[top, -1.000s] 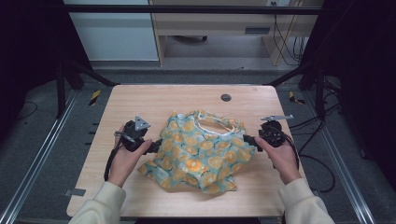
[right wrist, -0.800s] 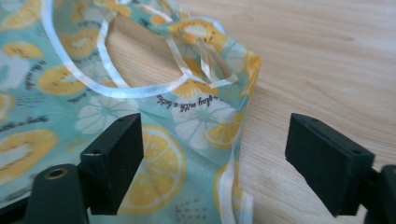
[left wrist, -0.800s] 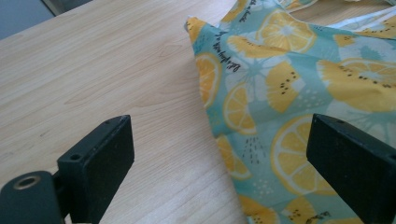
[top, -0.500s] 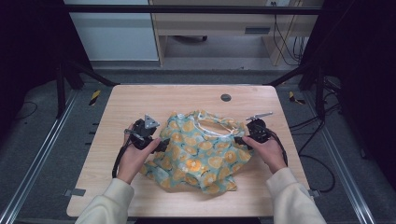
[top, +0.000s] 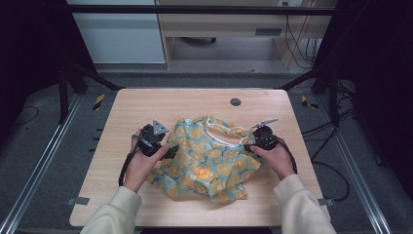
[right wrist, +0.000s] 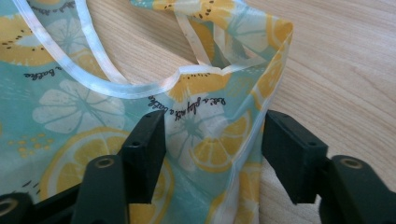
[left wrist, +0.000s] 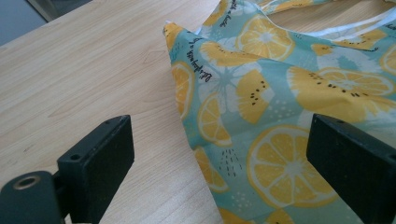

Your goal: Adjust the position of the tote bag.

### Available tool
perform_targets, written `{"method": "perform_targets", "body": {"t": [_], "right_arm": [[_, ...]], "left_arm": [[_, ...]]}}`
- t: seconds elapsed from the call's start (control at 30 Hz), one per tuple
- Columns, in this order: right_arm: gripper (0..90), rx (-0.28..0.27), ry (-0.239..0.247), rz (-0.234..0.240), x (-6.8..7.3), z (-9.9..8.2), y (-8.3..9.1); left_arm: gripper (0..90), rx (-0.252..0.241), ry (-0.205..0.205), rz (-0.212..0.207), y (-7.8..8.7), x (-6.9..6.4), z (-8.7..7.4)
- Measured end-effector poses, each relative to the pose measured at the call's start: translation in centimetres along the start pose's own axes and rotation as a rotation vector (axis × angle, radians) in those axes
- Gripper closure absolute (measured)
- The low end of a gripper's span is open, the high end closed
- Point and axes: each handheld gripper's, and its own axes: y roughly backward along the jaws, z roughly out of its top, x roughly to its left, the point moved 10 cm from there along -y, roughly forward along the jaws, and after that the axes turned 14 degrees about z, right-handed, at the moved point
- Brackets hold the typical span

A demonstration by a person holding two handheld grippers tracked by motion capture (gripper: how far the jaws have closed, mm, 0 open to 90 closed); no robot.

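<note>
The lemon-print garment lies crumpled at the frame's centre, light and limp, likely to sag. The left gripper stands spread at its left edge. The right gripper has just been closing, jaws straddling the right hem without pressing; that white-taped edge looks the best hold.

The garment under my tongs is pale teal, printed all over with orange-yellow citrus slices, a few white slice outlines, small black seed flecks and lines of thin black script. Its neckline is edged in white binding, glossy and slightly translucent. My left gripper has matt black jaws, and so does my right gripper; a brassy ring sits in a hole on each. The table is light wood with a fine pale grain, and a dark grey round cap sits in it. My sleeves are cream.
</note>
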Motion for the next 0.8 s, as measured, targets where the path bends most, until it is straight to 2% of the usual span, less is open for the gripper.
{"method": "perform_targets", "body": {"t": [0.23,0.8], "right_arm": [[45.6,0.005,0.005,-0.005,0.2,0.0,-0.2],[66.5,0.055,0.033,0.016,0.7,-0.5,-0.7]], "left_arm": [[7.8,0.005,-0.005,0.002,0.0,0.1,0.1],[8.3,0.009,0.0,0.018,-0.4,0.8,1.2]]}}
